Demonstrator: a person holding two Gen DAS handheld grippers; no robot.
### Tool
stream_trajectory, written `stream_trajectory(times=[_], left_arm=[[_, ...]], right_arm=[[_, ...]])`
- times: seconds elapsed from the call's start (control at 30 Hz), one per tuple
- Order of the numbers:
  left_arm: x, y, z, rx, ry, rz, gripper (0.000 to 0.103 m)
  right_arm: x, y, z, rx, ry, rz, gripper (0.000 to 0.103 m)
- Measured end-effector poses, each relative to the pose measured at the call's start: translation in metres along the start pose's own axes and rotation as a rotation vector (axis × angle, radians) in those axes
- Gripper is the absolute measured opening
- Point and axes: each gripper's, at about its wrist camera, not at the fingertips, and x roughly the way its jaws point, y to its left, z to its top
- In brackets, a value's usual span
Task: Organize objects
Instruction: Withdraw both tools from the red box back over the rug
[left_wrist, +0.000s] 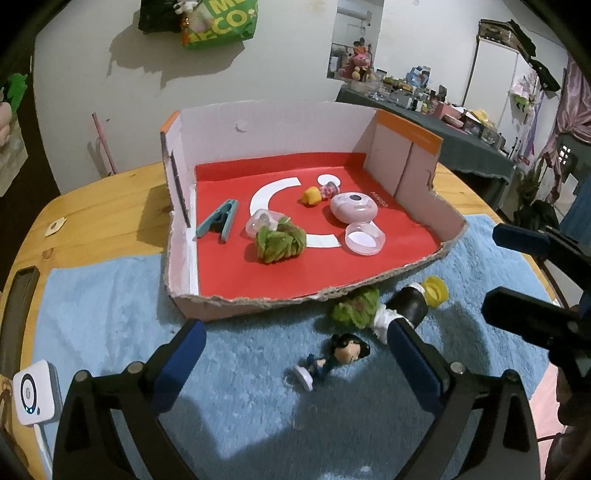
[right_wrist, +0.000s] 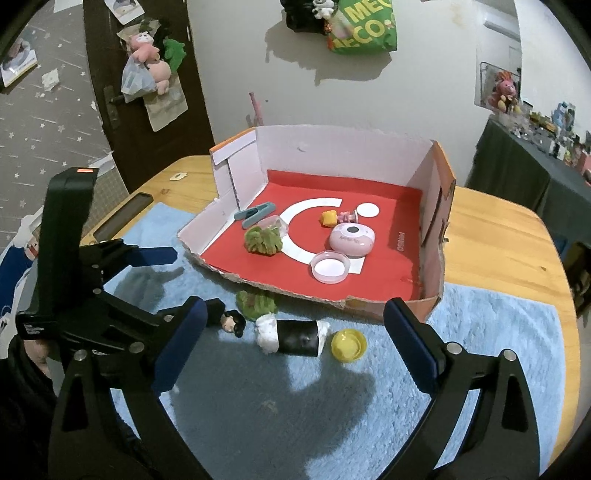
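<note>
— Which step?
— Mid-sort: the figurine (left_wrist: 334, 360) lies on the blue towel (left_wrist: 110, 314), outside the box (left_wrist: 424, 229).
— Grippers?
— Left gripper (left_wrist: 295, 354) and right gripper (right_wrist: 293, 334) both gape wide, empty. Next: close on the figurine.

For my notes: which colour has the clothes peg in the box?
Teal blue clothes peg; clearest in the left wrist view.

Both wrist views near, facing shared box (left_wrist: 406, 236)

Black gripper frames (right_wrist: 295, 339), blue-padded jaws, silver screws.
</note>
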Motion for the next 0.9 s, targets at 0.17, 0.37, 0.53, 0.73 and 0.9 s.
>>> stream_trajectory(times=[0.17, 0.37, 0.53, 0.73, 0.9], left_arm=[[-0.001, 0.001, -0.005, -0.007, 0.006, -0.001, 0.101], [-0.003, -0.001, -0.01, -0.002, 0.009, -0.005, 0.101], [-0.002, -0.002, -0.013, -0.005, 0.015, -0.007, 0.101], [0.002, -0.006, -0.02, 0.006, 0.026, -0.009, 0.101], [0.007, -0.007, -0.02, 0.006, 0.035, -0.015, 0.099]], right_arm=[[0.001, 0.002, -0.007, -0.004, 0.011, -0.009, 0.098], [-0.001, 0.003, -0.014, -0.004, 0.017, -0.015, 0.098], [0.0, 0.001, -0.02, 0.007, 0.025, -0.015, 0.098], [0.004, -0.001, -0.027, 0.008, 0.042, -0.025, 0.098], [0.008, -0.006, -0.031, 0.022, 0.05, -0.036, 0.098]])
